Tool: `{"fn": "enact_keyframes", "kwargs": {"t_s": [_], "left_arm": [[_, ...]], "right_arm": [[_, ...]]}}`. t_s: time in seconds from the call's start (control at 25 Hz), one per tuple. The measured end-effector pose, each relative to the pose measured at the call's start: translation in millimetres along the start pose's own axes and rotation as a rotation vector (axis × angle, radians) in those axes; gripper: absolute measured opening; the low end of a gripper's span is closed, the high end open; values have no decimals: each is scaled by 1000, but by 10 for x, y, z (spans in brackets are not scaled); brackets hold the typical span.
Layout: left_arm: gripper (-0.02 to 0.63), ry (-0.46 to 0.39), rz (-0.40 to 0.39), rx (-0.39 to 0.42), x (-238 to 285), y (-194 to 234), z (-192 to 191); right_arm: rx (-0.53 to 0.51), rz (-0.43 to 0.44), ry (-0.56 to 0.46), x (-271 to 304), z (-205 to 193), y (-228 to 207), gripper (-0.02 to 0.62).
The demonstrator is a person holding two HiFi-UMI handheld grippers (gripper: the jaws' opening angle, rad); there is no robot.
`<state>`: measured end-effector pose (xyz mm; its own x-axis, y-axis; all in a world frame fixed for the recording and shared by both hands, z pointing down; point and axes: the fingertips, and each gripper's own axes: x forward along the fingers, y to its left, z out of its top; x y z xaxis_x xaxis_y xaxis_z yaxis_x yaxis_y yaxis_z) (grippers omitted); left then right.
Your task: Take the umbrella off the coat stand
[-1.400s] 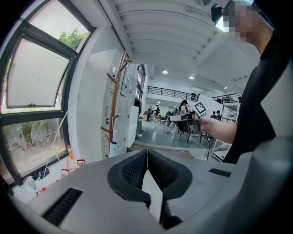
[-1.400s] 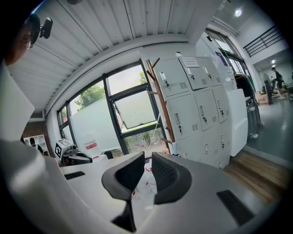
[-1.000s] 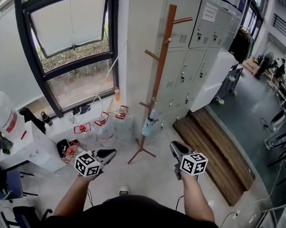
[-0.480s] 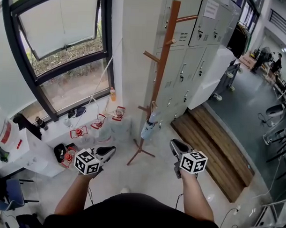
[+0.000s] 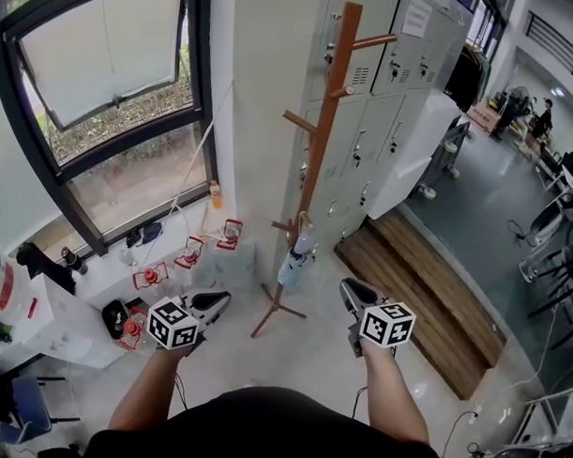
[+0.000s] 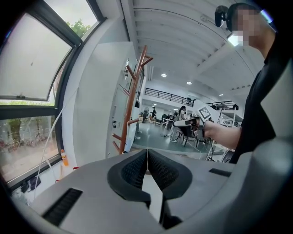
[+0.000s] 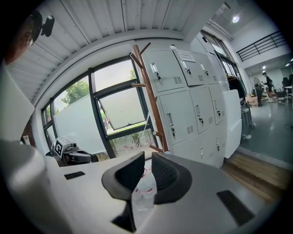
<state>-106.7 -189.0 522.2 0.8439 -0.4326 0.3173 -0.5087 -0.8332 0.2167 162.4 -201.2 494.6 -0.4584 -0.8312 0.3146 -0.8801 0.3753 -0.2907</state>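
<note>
A tall wooden coat stand (image 5: 314,159) rises in front of grey lockers. A folded light-blue umbrella (image 5: 292,263) hangs by its strap from one of the low pegs, point down. My left gripper (image 5: 218,304) is held out to the left of the stand's feet and well short of them; its jaws are shut with nothing in them. My right gripper (image 5: 348,293) floats to the right of the umbrella, apart from it, jaws slightly open and empty. The stand also shows in the left gripper view (image 6: 133,98) and in the right gripper view (image 7: 147,98).
Grey lockers (image 5: 389,105) stand behind the stand, and a black-framed window (image 5: 103,104) lies to the left. Several water jugs with red handles (image 5: 187,257) sit under the window beside a white counter (image 5: 49,323). A low wooden platform (image 5: 425,294) runs along on the right.
The view has drawn closer to the coat stand, and the stand and umbrella sit a little nearer and further left. Both grippers have moved forward with the person; their jaws look the same.
</note>
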Motion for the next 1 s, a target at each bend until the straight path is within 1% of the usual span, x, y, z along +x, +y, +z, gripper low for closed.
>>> {"fn": "enact_keyframes", "kwargs": {"t_s": [0.36, 0.64, 0.84, 1.0], "left_arm": [[25, -11, -33, 10, -4, 296, 97], [25, -27, -64, 32, -45, 495, 246], [25, -45, -55, 31, -196, 681, 323], [25, -46, -57, 33, -206, 702, 342]], "right_arm": [[-7, -30, -5, 166, 90, 94, 57], [-8, -79, -17, 325, 161, 114, 58], [-9, -80, -22, 389, 169, 246, 58], [-19, -86, -20, 393, 187, 255, 57]]}}
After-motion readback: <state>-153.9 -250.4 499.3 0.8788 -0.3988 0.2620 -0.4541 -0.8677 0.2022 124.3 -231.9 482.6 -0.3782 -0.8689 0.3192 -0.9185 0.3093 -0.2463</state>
